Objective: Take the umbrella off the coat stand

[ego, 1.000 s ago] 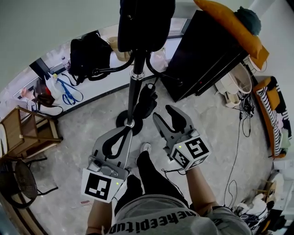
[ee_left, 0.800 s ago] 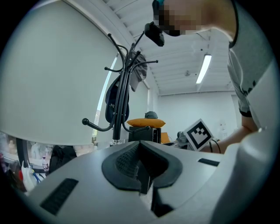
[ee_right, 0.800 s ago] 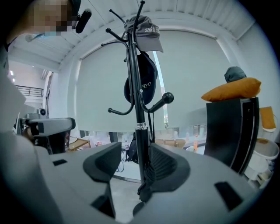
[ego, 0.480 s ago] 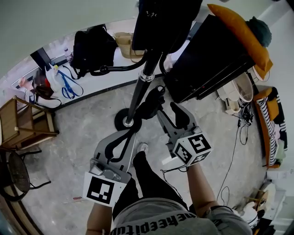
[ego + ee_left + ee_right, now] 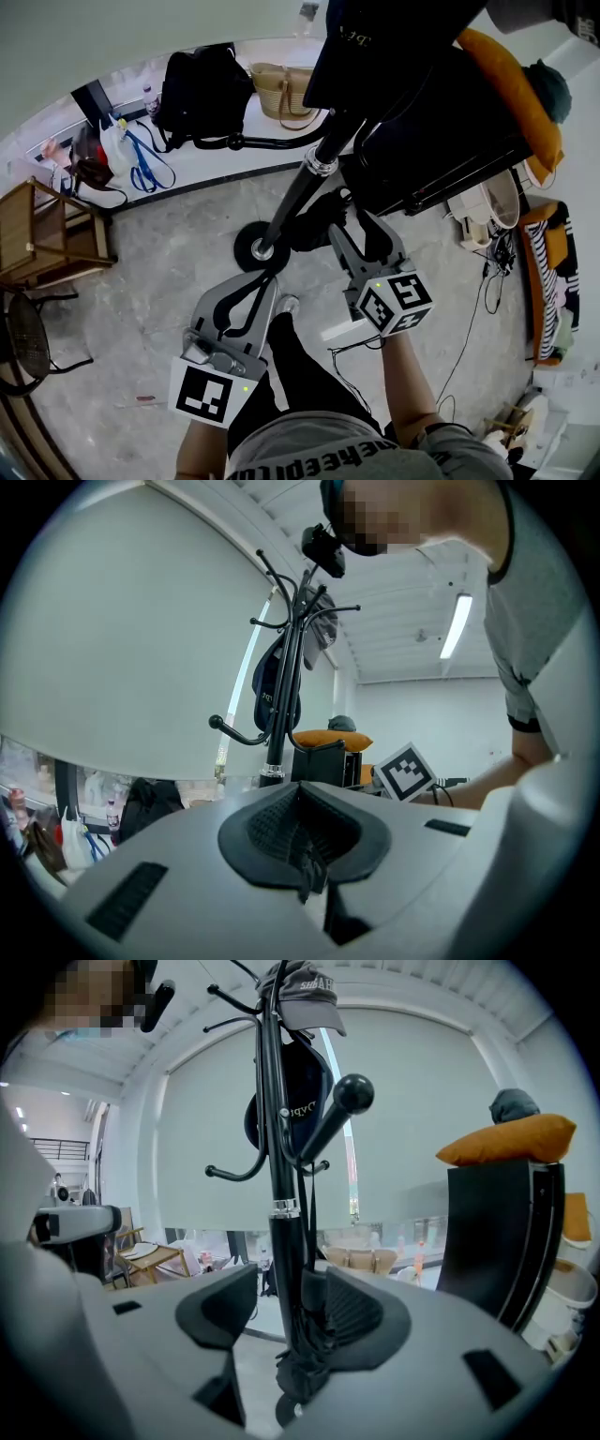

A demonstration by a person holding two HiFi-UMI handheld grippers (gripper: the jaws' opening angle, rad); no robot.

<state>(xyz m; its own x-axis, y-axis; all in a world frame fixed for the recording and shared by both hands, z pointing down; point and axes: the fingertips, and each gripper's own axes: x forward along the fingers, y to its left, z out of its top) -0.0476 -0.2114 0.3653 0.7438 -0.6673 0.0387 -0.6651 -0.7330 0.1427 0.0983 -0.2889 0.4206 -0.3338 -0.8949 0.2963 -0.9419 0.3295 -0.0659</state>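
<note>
Black umbrella (image 5: 305, 1363) between R gripper (image 5: 279, 1302) fingers, just opened wide; L gripper (image 5: 300, 799) fingers shut.

Floor (image 5: 169, 281): grey, mottled, the surface you stand on.
- Coat stand (image 5: 292, 204), upright on its round black base (image 5: 240, 257), just ahead of your shoe (image 5: 292, 303).
- Wooden rack (image 5: 47, 234), to your left.
- Black wire chair (image 5: 21, 339), nearer you than the rack.
- Black cabinet (image 5: 441, 159), to your right.
- Thin black cable (image 5: 475, 317), trailing loose beside the cabinet.

White ledge (image 5: 217, 165) along the wall: black backpack (image 5: 202, 84) and woven bag (image 5: 279, 89), side by side.
</note>
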